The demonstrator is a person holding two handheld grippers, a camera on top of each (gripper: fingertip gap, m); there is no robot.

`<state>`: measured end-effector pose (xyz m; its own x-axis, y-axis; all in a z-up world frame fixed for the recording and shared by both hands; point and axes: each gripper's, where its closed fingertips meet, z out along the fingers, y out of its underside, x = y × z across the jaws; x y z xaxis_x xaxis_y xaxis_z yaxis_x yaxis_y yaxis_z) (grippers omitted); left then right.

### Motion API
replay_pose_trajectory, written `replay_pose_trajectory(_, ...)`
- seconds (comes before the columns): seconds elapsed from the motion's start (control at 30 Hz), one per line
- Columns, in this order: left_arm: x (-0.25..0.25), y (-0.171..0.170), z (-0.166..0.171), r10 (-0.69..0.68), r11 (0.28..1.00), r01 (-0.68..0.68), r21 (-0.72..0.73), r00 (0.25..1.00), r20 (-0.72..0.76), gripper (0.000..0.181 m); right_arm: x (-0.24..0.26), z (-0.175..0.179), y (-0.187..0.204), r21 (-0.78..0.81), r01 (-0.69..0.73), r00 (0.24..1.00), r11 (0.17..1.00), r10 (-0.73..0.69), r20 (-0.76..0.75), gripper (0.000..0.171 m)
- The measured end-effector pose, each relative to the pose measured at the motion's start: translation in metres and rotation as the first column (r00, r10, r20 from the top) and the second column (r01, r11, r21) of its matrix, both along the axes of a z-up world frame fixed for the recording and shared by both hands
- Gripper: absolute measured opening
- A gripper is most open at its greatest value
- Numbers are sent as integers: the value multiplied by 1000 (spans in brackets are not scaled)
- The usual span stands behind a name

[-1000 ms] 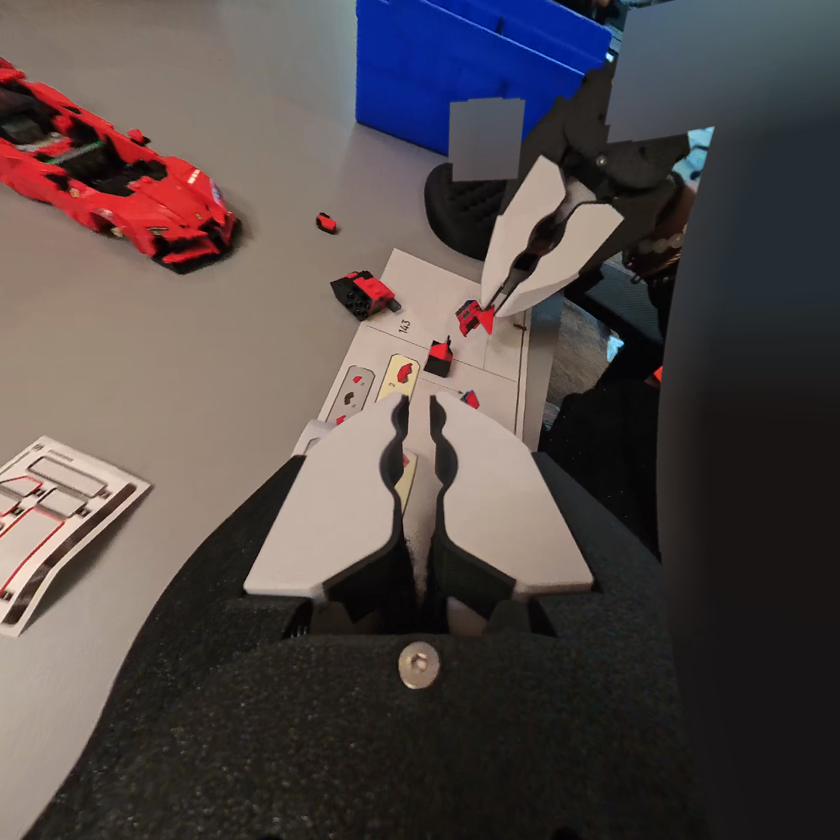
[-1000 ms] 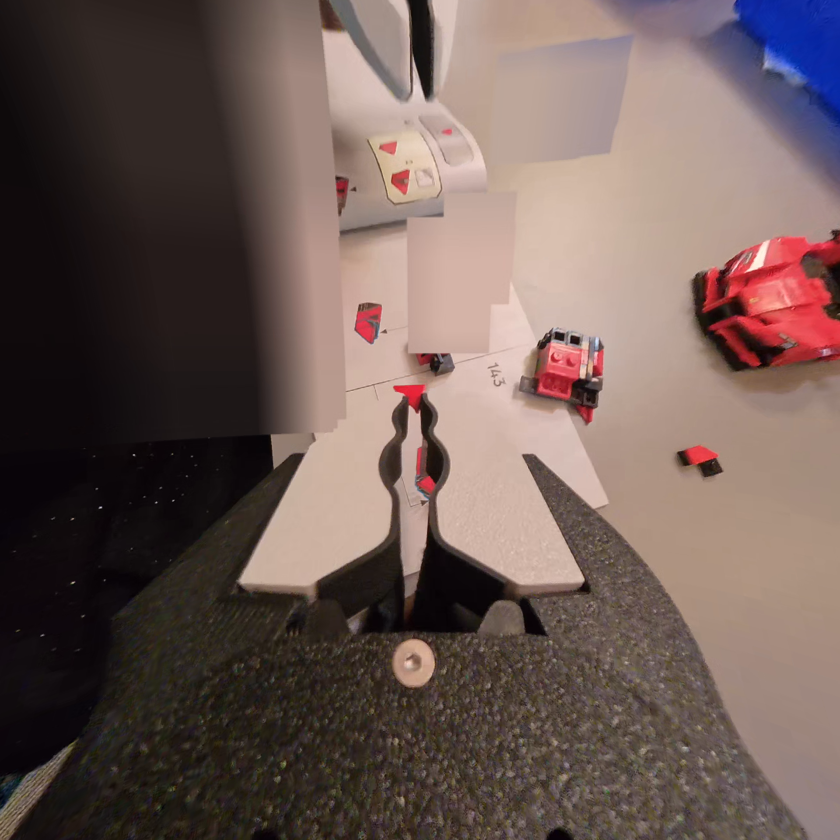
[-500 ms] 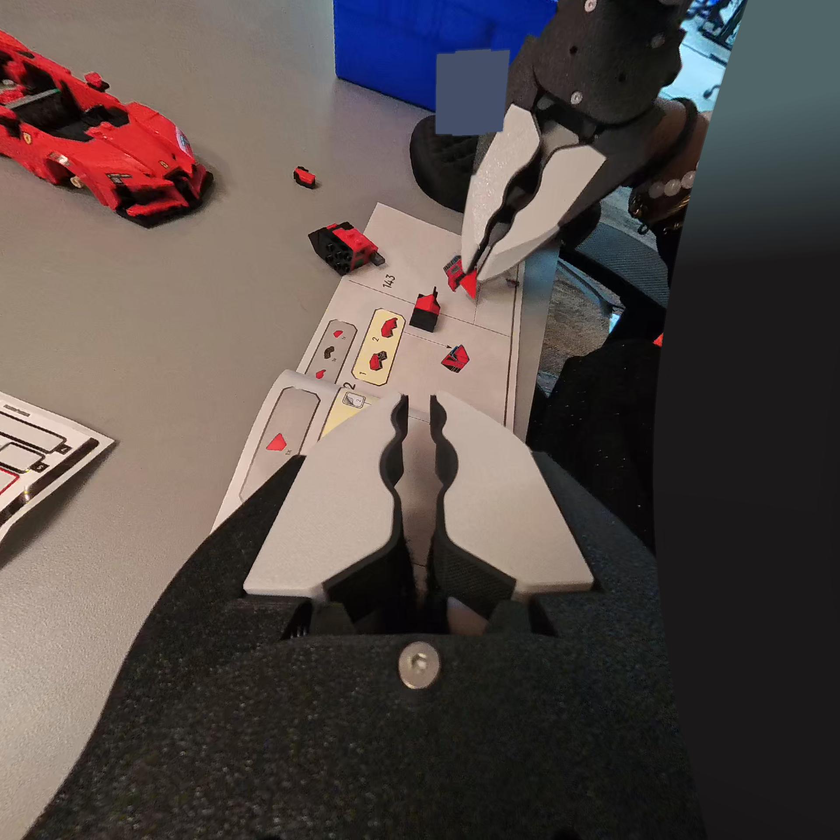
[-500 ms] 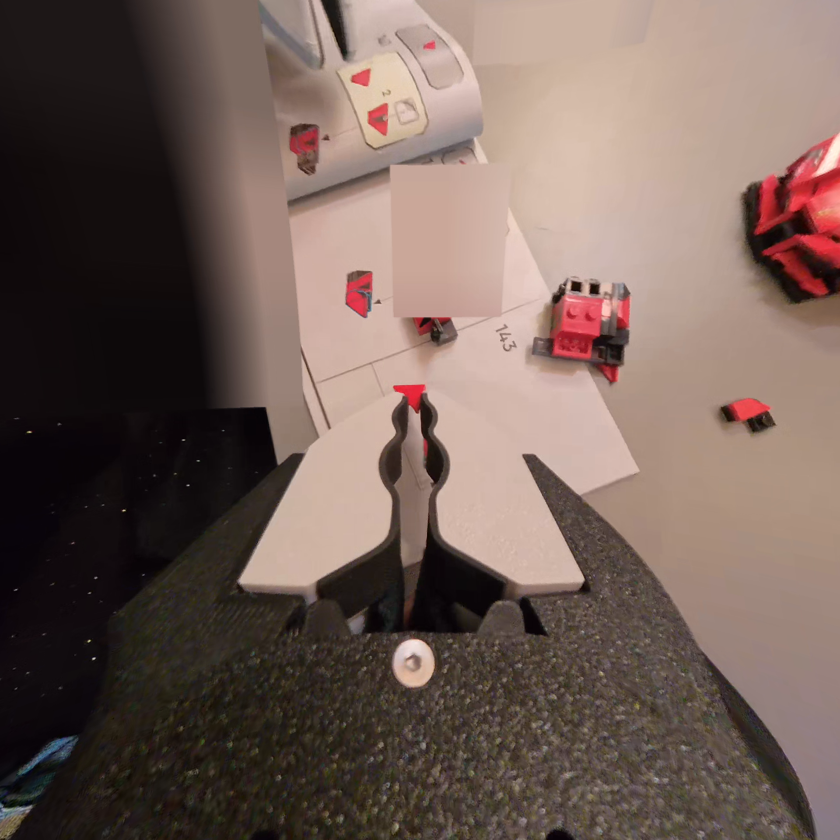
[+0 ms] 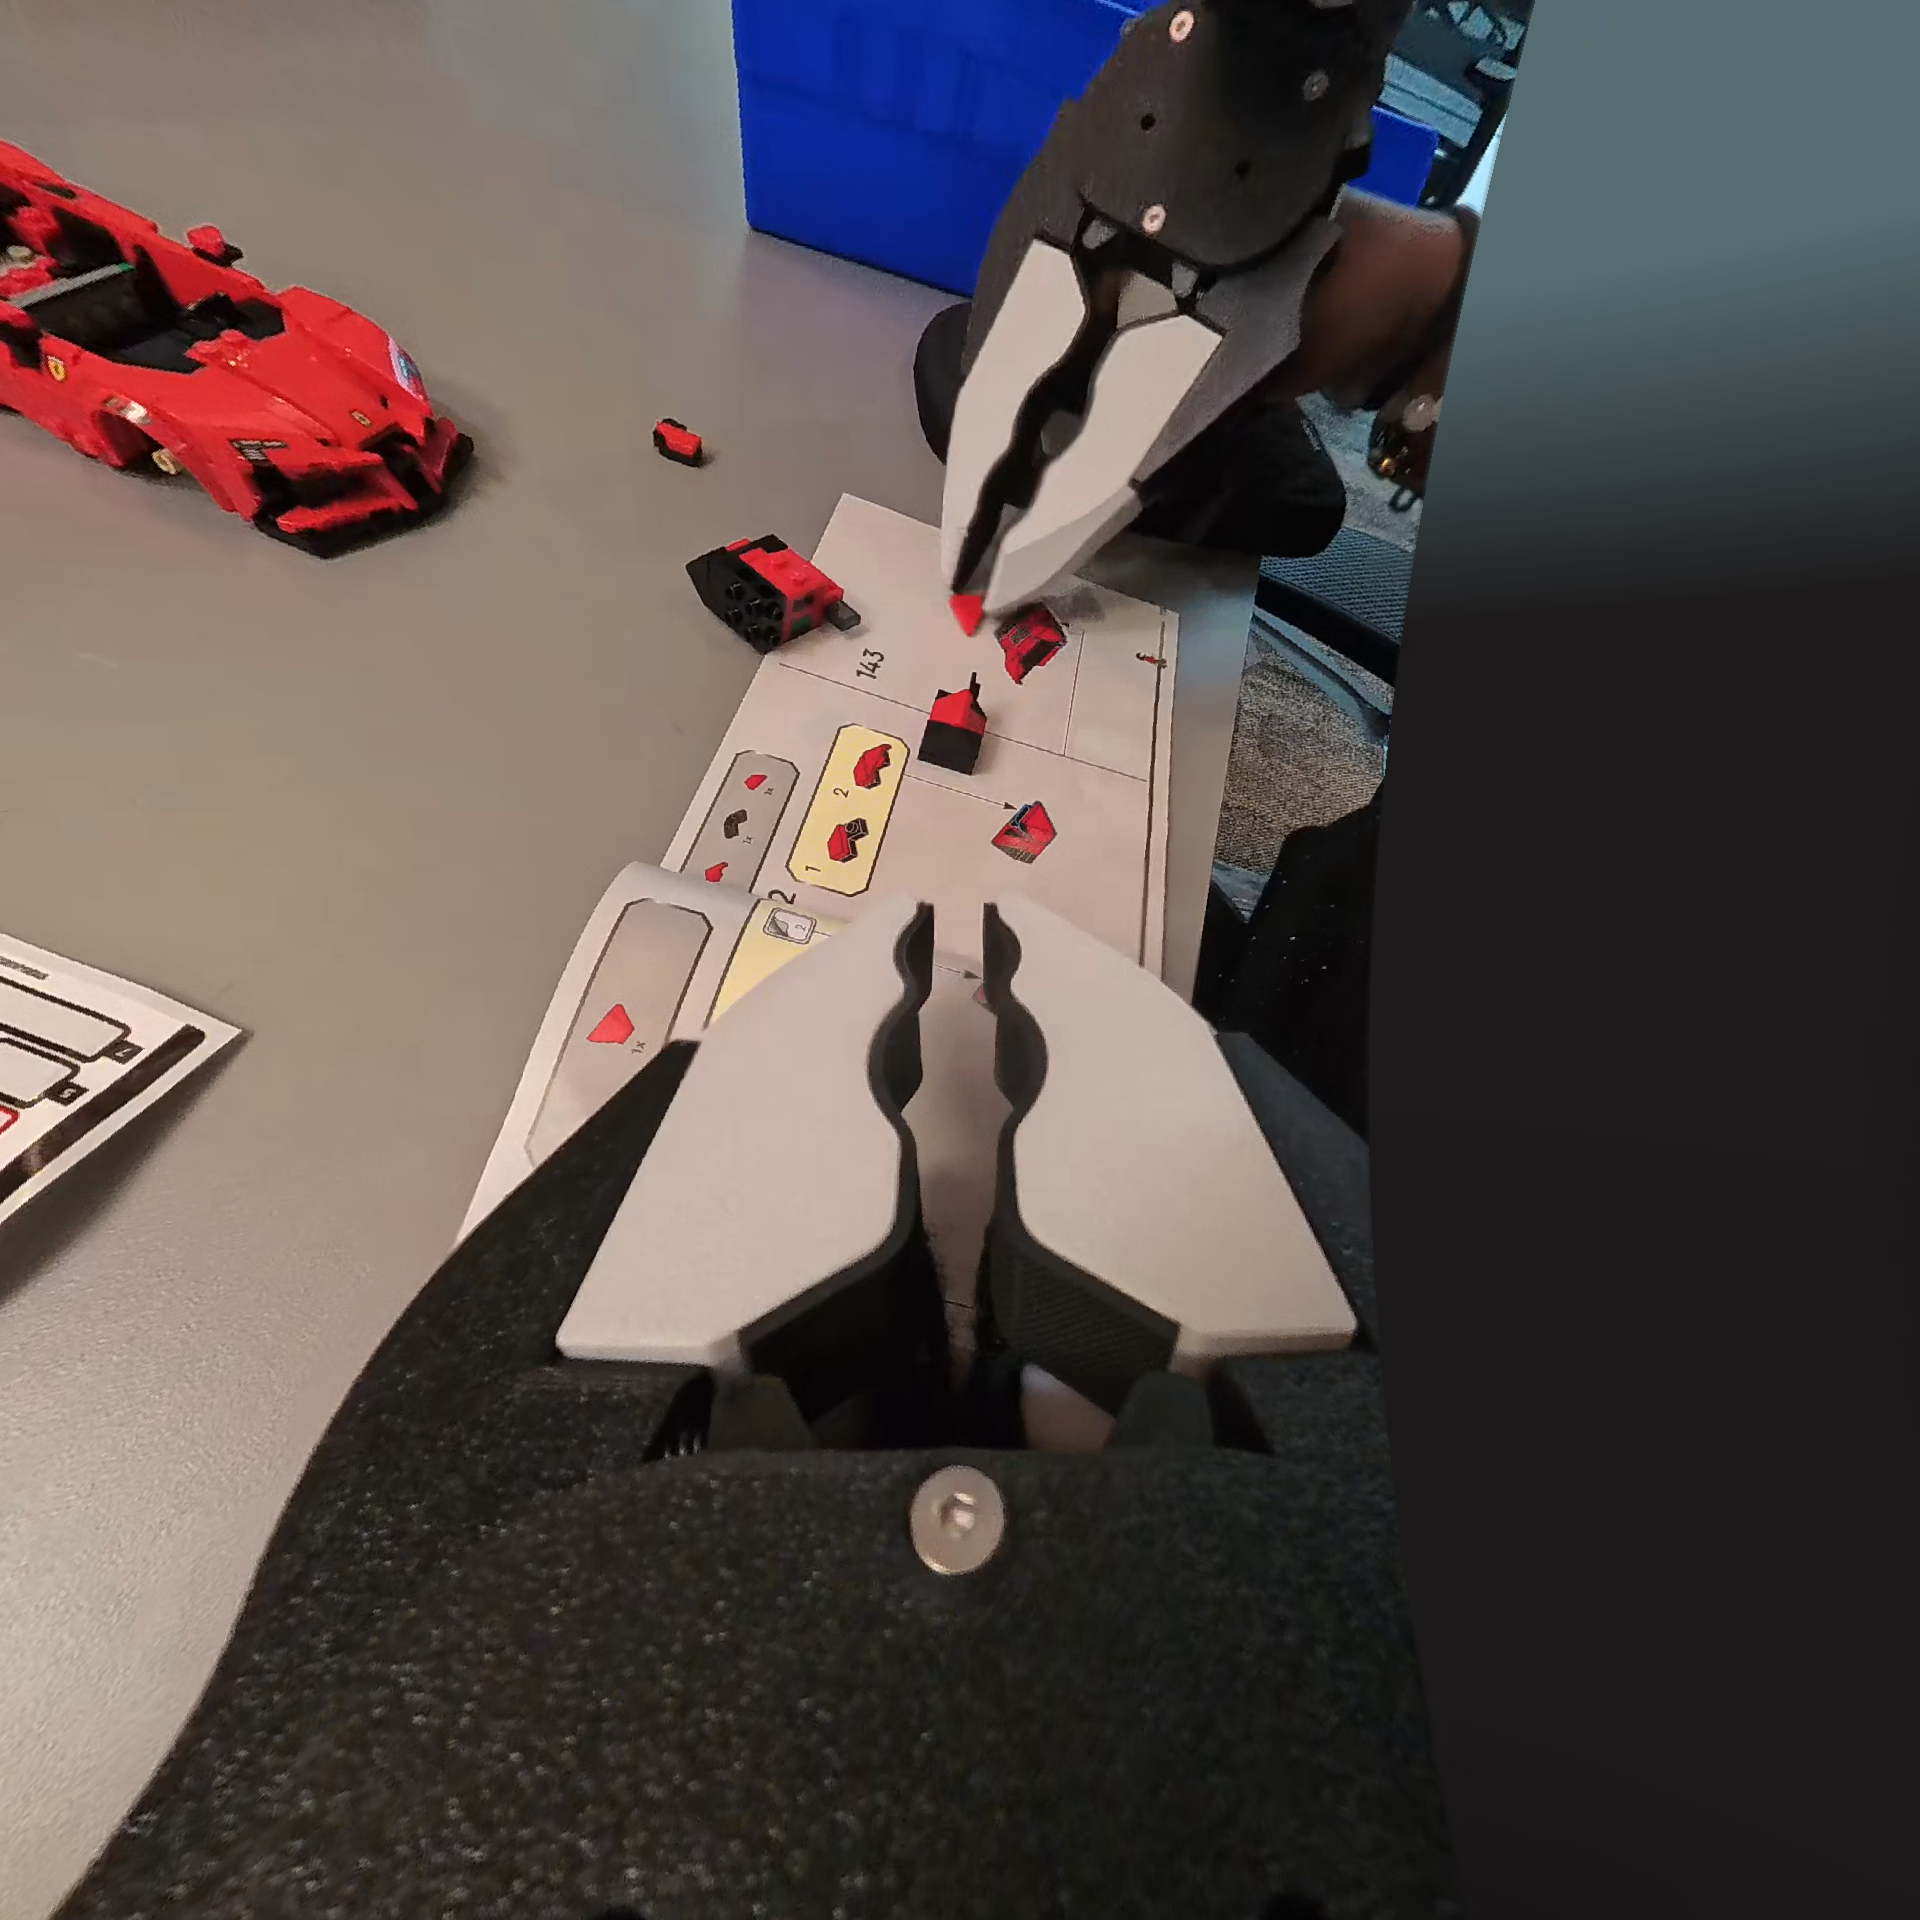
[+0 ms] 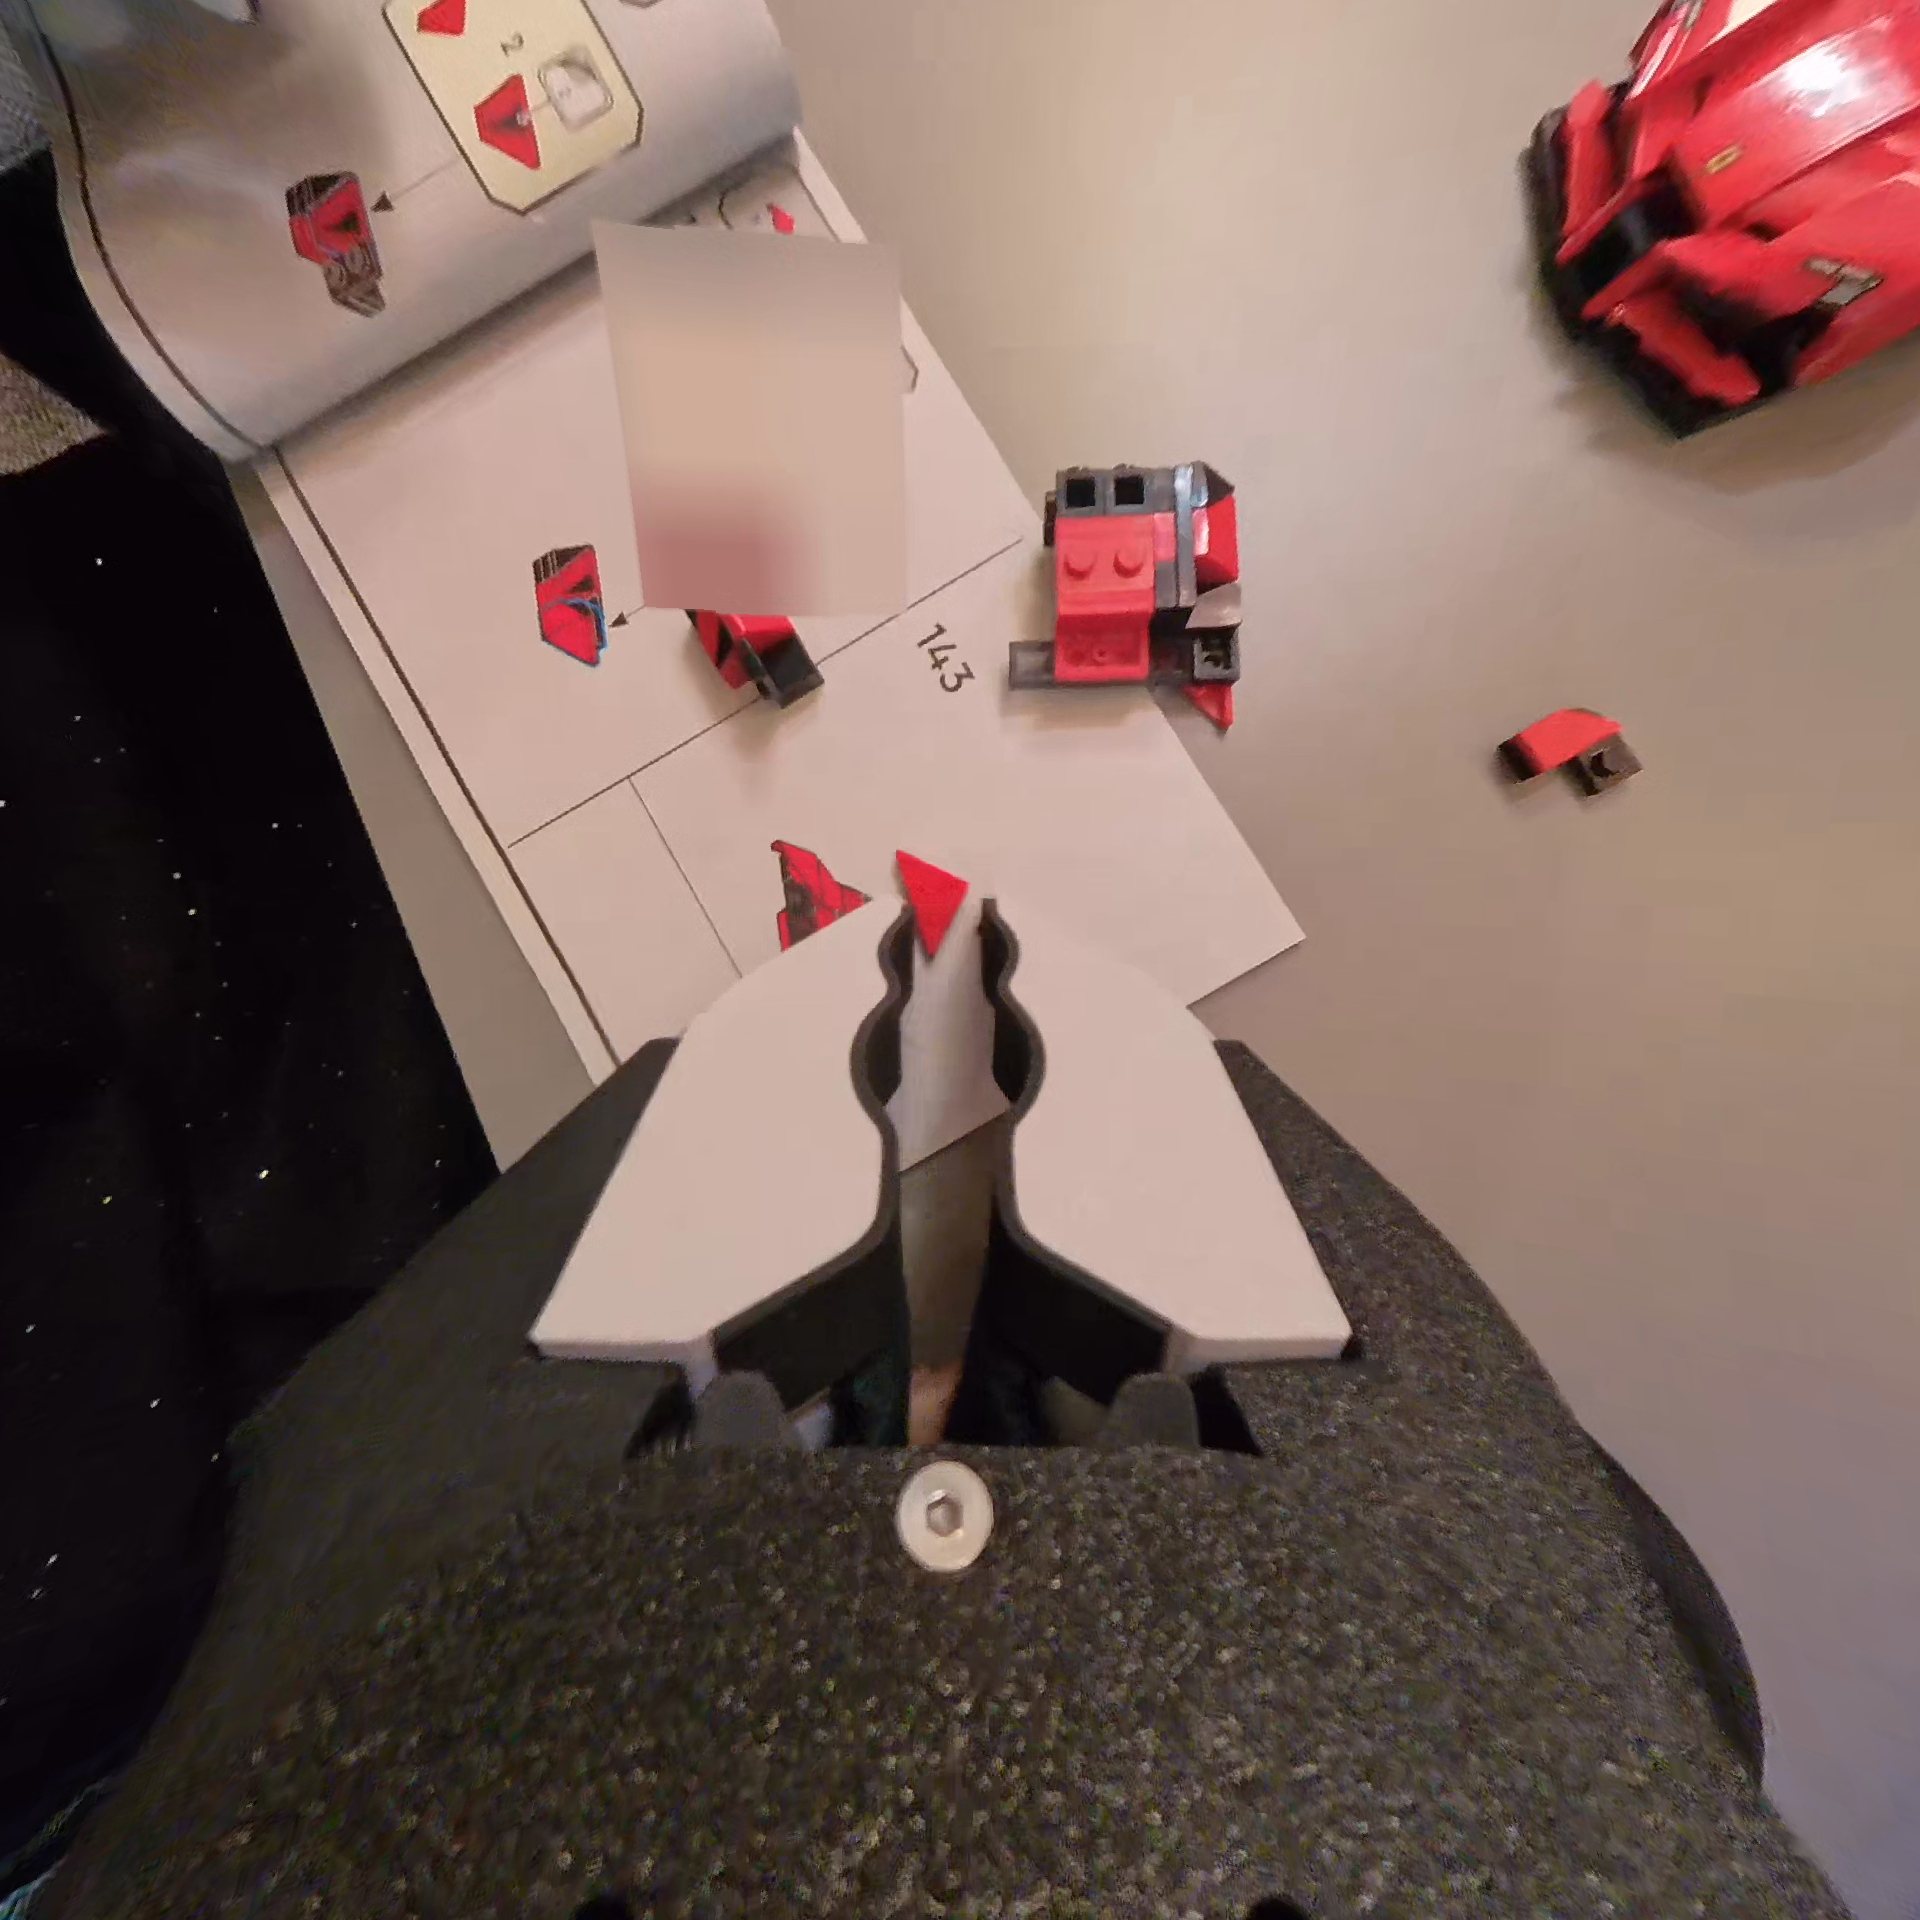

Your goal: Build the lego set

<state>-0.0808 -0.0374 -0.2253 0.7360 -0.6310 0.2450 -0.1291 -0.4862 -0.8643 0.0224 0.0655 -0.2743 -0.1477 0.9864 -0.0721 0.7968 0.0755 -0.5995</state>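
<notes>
red wedge pinched at the tips, a slip away from lost

far left in the left wrist view sits the sticker sheet [image 5: 73, 1049], then the nearly finished red car [image 5: 218, 374] on the grey table [image 5: 416, 727]. a small red and black piece [image 5: 677, 441] lies alone just past its nose. next comes a black and red sub-assembly [image 5: 769, 592] at the edge of the instruction booklet [image 5: 1081, 831], and on the page a little red and black block [image 5: 956, 727]. the left gripper [image 5: 954, 920] hovers over the booklet, jaws narrow with a slim gap and nothing between them. rightmost, the right gripper [image 6: 933, 906] is closed on a tiny red wedge [image 6: 931, 896], just above the page.

the risk: the wedge is caught only at the fingertips, so any twist or press could flick it out, likely off the table edge close by. pressing it onto a loose assembly might shove that assembly across the paper.
</notes>
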Motion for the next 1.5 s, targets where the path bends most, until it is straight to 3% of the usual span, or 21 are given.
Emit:
replay_pose_trajectory(0.1,-6,0,0,19,1000,-19,0,1000,-11,10,4,3,-3,-2,-24,999,1000,24,43,24)
replay_pose_trajectory(0.23,-25,-3,2,88,996,-88,2,995,-49,11,-2,16,-9,23,-75,997,997,75,29,27)
replay_pose_trajectory(0.33,-46,-9,11,167,986,-165,32,985,-53,12,-22,26,-31,17,-193,979,981,194,-60,29)
replay_pose_trajectory(0.43,-62,-19,15,206,978,-204,34,977,-50,16,-36,17,-40,53,-283,958,958,285,-35,32)
replay_pose_trajectory(0.6,-82,-38,16,229,973,-229,16,969,-94,22,-46,7,-46,19,-358,933,933,358,-10,31)
replay_pose_trajectory(0.8,-93,-43,24,261,964,-256,66,963,-70,22,-49,3,-45,88,-425,905,901,423,44,17)
replay_pose_trajectory(0.97,-88,-39,23,239,969,-234,80,970,-56,22,-89,31,-31,131,-391,916,911,399,-40,17)
replay_pose_trajectory(1.23,-83,-40,24,221,972,-212,103,971,-89,21,-132,3,-15,90,-465,884,881,457,96,18)
replay_pose_trajectory(1.27,-83,-40,25,223,971,-214,109,971,-85,21,-130,3,-12,89,-455,888,886,446,109,31)
replay_pose_trajectory(1.33,-85,-40,28,230,968,-220,122,971,-70,21,-120,14,-2,90,-405,913,910,397,97,40)
replay_pose_trajectory(1.5,-90,-38,26,242,963,-235,131,969,-40,20,-67,38,25,60,-146,989,988,147,-13,38)
